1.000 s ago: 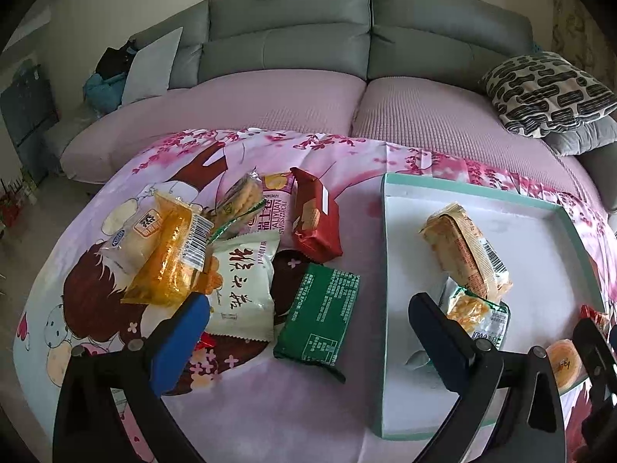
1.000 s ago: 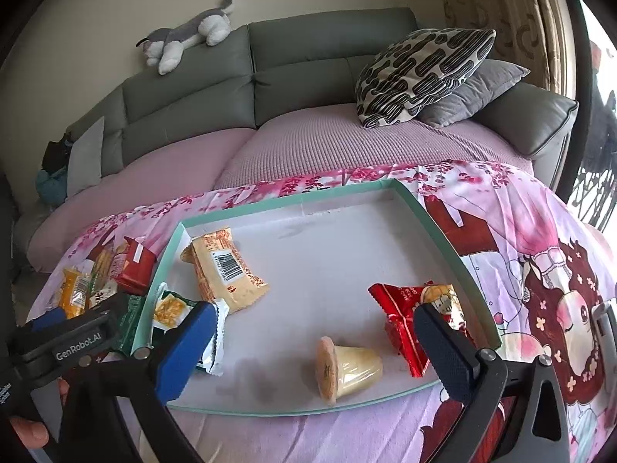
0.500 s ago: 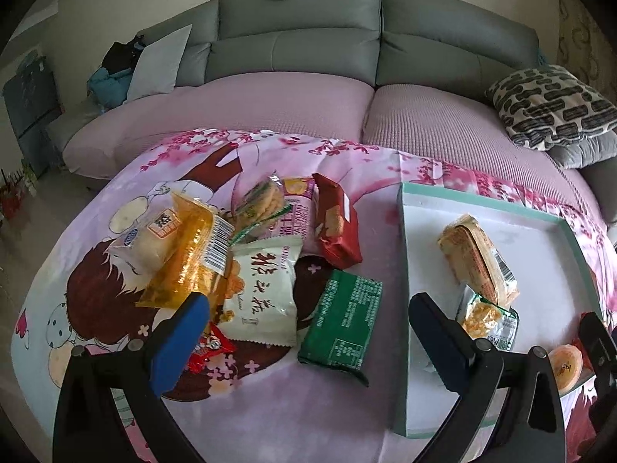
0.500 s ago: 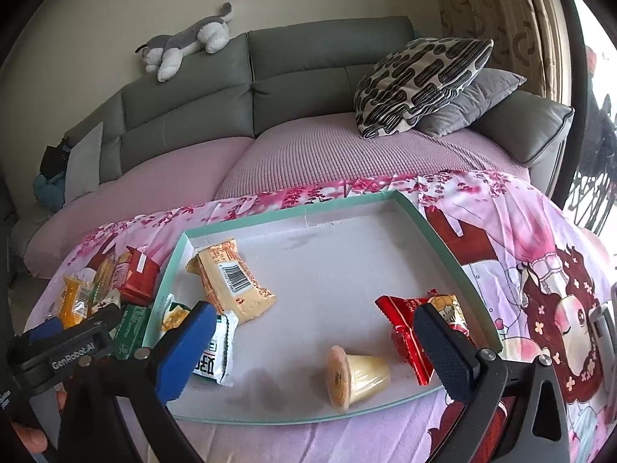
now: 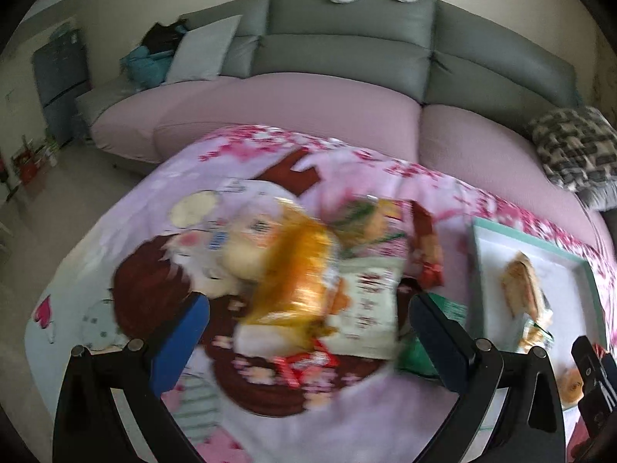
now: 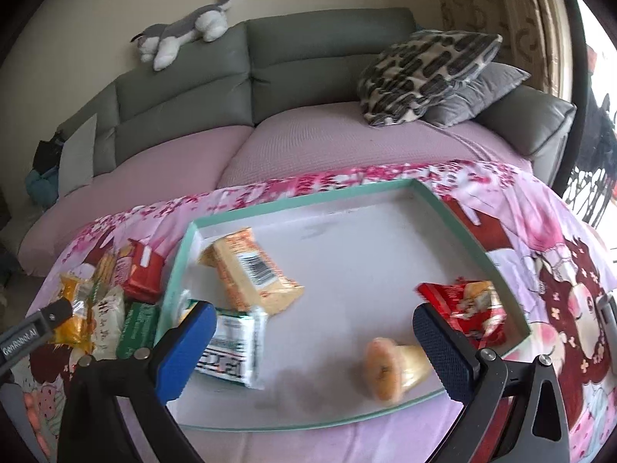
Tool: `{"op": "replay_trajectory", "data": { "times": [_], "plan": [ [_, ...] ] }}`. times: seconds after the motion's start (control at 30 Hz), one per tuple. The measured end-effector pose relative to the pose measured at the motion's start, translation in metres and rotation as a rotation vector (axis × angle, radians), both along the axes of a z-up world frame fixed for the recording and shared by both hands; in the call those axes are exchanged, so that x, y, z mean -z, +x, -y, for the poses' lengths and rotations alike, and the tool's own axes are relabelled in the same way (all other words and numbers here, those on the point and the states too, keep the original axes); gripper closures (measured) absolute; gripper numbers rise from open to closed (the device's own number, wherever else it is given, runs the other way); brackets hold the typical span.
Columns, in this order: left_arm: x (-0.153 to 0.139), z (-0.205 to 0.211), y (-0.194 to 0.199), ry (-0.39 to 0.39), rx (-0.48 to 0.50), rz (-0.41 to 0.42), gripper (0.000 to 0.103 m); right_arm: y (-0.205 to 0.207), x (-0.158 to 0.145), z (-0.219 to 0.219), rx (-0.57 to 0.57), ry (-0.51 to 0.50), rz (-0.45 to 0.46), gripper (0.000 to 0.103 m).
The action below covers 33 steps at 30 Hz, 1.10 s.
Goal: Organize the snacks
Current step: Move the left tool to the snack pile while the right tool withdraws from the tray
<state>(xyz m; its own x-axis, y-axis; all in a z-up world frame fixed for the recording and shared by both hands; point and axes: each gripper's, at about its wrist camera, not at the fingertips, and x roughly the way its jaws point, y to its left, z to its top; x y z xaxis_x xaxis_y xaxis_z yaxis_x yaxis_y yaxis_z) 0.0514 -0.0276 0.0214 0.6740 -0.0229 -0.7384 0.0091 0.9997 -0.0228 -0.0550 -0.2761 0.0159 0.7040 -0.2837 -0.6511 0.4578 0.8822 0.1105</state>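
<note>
Left wrist view, and it's blurred: the left gripper [image 5: 308, 324] hangs with its jaws spread wide and empty over a heap of snacks on the pink cartoon cloth [image 5: 115, 254]. Right between the fingers sit an orange packet [image 5: 297, 281] and a white packet [image 5: 370, 308], with a small red wrapper [image 5: 304, 360] just below them, a red box [image 5: 426, 247] behind and a green packet [image 5: 414, 351] by the right finger. The tray [image 5: 476, 270] lies off to the right. Over to the right wrist view: the right gripper [image 6: 312, 347] is also wide open, holding nothing, poised above the tray [image 6: 308, 202]. Inside it lie a beige packet [image 6: 250, 270], a white-green packet [image 6: 235, 343], a jelly cup [image 6: 389, 366] and a red packet [image 6: 462, 305].
</note>
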Motion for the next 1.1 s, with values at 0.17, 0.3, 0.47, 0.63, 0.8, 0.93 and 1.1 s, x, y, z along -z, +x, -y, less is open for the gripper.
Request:
{"op": "replay_trajectory", "data": {
  "times": [0.17, 0.3, 0.47, 0.63, 0.8, 0.93, 1.1],
  "plan": [
    [-0.002, -0.04, 0.003, -0.014, -0.077, -0.008, 0.0, 0.014, 0.003, -0.027, -0.062, 0.023, 0.006, 0.0],
    [0.001, -0.062, 0.005, -0.01, -0.113, -0.024, 0.0, 0.028, 0.008, -0.052, -0.115, 0.044, 0.001, 0.0],
    [0.008, -0.079, 0.008, -0.039, -0.127, -0.052, 0.0, 0.04, 0.014, -0.081, -0.17, 0.071, -0.008, 0.0],
    [0.013, -0.087, 0.009, -0.058, -0.144, -0.069, 0.0, 0.05, 0.019, -0.103, -0.224, 0.09, -0.025, 0.0],
    [0.023, -0.089, 0.011, -0.071, -0.148, -0.095, 0.0, 0.057, 0.025, -0.119, -0.255, 0.075, -0.055, 0.0],
    [0.032, -0.086, 0.014, -0.082, -0.137, -0.116, 0.0, 0.059, 0.028, -0.121, -0.255, 0.058, -0.074, 0.0],
    [0.045, -0.075, 0.015, -0.086, -0.079, -0.172, 0.0, 0.059, 0.031, -0.117, -0.239, 0.06, -0.089, 0.0]
  ]
}}
